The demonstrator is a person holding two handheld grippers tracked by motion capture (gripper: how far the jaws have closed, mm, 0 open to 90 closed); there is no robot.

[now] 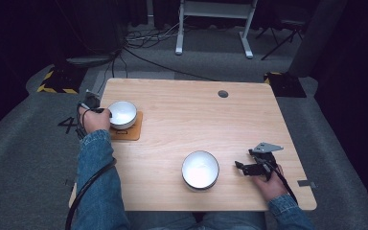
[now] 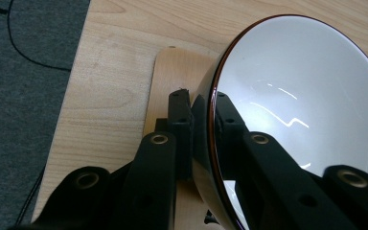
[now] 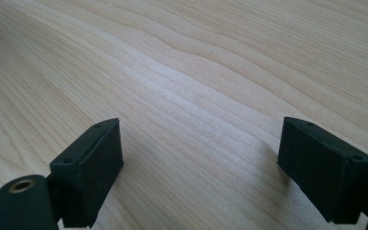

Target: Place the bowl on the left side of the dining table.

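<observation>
Premises present as a lab or recording studio, not a home. Grey carpet [image 1: 24, 143] covers the floor, and dark drapes enclose the back. Loose cables [image 1: 148, 36] trail across the floor beyond the worktop [image 1: 182, 124]. 2 yellow-and-black hazard-striped bases [image 1: 57, 81] stand at the far corners (the right one largely in shadow). A white frame [image 1: 215, 19] stands behind.

- A light wooden rectangular table [image 1: 249, 124] with a round dark hole near its far edge stands on grey carpet.
- A thin square wooden coaster [image 1: 130, 133] lies near its left edge.
- A white, dark-rimmed round bowl [image 1: 200, 169] sits near the front edge.
</observation>
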